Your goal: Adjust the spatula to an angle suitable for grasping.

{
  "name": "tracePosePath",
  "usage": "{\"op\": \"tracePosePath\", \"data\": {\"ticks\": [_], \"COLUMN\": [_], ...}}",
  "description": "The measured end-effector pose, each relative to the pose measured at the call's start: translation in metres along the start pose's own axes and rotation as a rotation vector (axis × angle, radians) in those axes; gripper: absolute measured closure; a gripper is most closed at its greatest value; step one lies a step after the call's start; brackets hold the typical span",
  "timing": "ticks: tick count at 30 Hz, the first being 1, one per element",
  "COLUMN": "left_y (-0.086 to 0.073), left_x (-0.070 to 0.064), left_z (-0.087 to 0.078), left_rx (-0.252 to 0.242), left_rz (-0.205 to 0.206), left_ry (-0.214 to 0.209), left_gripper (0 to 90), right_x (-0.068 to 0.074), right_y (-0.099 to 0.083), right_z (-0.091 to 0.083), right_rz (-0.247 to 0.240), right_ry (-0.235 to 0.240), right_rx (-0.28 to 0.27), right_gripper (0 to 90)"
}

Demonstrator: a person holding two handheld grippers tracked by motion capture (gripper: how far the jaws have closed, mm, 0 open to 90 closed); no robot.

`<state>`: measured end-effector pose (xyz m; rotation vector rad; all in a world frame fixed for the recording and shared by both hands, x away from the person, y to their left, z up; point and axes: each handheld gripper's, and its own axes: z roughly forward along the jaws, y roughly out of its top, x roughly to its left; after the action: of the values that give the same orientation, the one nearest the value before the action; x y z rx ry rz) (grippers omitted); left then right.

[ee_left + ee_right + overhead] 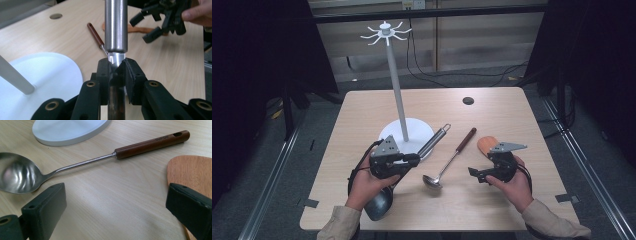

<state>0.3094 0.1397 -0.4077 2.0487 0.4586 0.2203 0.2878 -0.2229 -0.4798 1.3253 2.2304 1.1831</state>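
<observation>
Steel utensil (384, 200), at seven o'clock on the surface (492, 107): we see the left hand-held gripper (116, 65) clamping its handle mid-length for balance; the right hand-held gripper (115, 207) hovers spread above the ladle (20, 173).

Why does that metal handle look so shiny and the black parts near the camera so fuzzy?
Left gripper view: room light streaks down the steel handle, and the close fingers blur. Right gripper view: soft glare in the ladle bowl, fingers unsharp.
</observation>
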Motion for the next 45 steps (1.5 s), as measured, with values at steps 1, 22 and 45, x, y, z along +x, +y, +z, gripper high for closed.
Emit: {"op": "tracePosePath", "data": {"ticks": [1, 22, 45], "left_y": [0.002, 0.008, 0.021], "left_x": [0.000, 0.004, -0.002], "left_z": [-0.001, -0.032, -0.048], "left_rx": [-0.020, -0.240, -0.384], "left_rz": [0.001, -0.080, -0.111], "left_ry": [0.013, 0.299, 0.419], "left_gripper": [75.4, 75.6, 75.8], "right_x": [0.000, 0.003, 0.005], "right_y": [0.000, 0.001, 0.001], "right_z": [0.000, 0.002, 0.003], "right_rz": [0.000, -0.011, -0.025], "right_ry": [-0.002, 0.013, 0.020], "right_rx": [0.001, 0.006, 0.008], "right_gripper": [2.7, 2.4, 2.5]}}
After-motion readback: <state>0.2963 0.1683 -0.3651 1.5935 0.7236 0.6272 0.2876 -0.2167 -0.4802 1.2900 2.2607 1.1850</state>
